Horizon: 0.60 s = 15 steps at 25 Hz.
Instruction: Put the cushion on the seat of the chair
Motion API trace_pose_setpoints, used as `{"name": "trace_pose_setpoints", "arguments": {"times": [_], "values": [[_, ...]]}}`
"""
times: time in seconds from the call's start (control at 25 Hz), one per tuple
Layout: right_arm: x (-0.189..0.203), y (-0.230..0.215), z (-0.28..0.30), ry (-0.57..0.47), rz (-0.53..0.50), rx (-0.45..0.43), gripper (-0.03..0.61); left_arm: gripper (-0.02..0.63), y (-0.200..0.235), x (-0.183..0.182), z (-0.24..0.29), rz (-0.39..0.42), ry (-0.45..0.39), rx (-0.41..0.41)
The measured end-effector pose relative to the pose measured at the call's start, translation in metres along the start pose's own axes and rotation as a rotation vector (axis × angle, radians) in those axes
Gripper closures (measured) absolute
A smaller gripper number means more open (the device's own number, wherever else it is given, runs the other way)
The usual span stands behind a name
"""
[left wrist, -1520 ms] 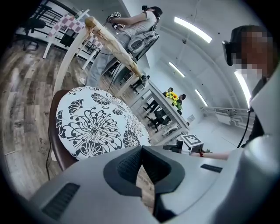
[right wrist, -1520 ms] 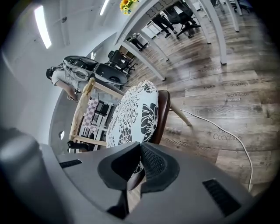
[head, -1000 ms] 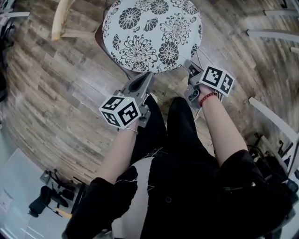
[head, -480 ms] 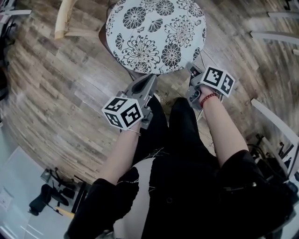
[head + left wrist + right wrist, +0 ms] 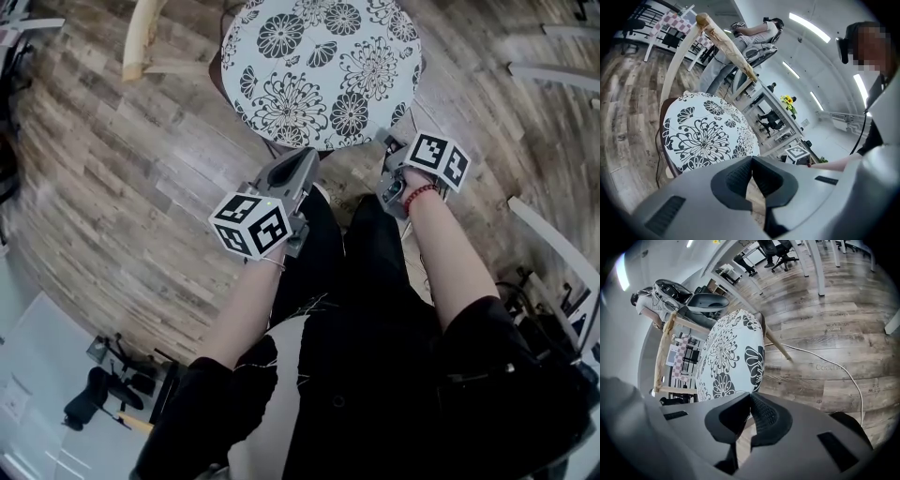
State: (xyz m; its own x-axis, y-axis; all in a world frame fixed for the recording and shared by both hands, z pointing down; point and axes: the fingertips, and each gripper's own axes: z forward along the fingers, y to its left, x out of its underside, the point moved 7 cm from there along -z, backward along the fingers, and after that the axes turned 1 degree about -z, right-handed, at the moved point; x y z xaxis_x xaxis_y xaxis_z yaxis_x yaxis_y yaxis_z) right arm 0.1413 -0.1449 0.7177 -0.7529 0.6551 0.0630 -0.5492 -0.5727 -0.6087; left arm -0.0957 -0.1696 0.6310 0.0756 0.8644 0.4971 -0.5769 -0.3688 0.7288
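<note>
A round white cushion (image 5: 322, 67) with black flower print lies flat on the seat of a wooden chair (image 5: 141, 42). The seat's dark rim (image 5: 662, 140) shows under the cushion (image 5: 705, 131) in the left gripper view, with the pale backrest (image 5: 726, 44) behind it. My left gripper (image 5: 305, 155) hangs just short of the cushion's near edge, jaws shut and empty (image 5: 751, 159). My right gripper (image 5: 389, 145) is at the cushion's near right edge, tilted down, also shut on nothing (image 5: 750, 394). The cushion (image 5: 729, 355) fills the middle of the right gripper view.
Wood-plank floor all round. A white cable (image 5: 834, 364) runs across the floor right of the chair. White furniture legs (image 5: 553, 239) stand at the right, black gear (image 5: 89, 398) at the lower left. The person's black-clad legs (image 5: 366, 253) are just below the grippers.
The cushion and chair sit a little further right and up in the head view. Both grippers stay shut near the cushion's near edge, the left one shifted slightly right.
</note>
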Motion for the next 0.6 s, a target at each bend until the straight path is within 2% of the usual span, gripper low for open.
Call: {"name": "trace_pose_setpoints", "arguments": {"times": [0.36,0.6], "values": [[0.003,-0.004,0.006,-0.026,0.152,0.040,0.563,0.603,0.006,-0.018,-0.015,0.014,0.028,0.018],[0.000,-0.005,0.011,-0.023,0.136,0.079,0.563,0.603,0.000,-0.028,-0.016,0.065,0.075,0.038]]}}
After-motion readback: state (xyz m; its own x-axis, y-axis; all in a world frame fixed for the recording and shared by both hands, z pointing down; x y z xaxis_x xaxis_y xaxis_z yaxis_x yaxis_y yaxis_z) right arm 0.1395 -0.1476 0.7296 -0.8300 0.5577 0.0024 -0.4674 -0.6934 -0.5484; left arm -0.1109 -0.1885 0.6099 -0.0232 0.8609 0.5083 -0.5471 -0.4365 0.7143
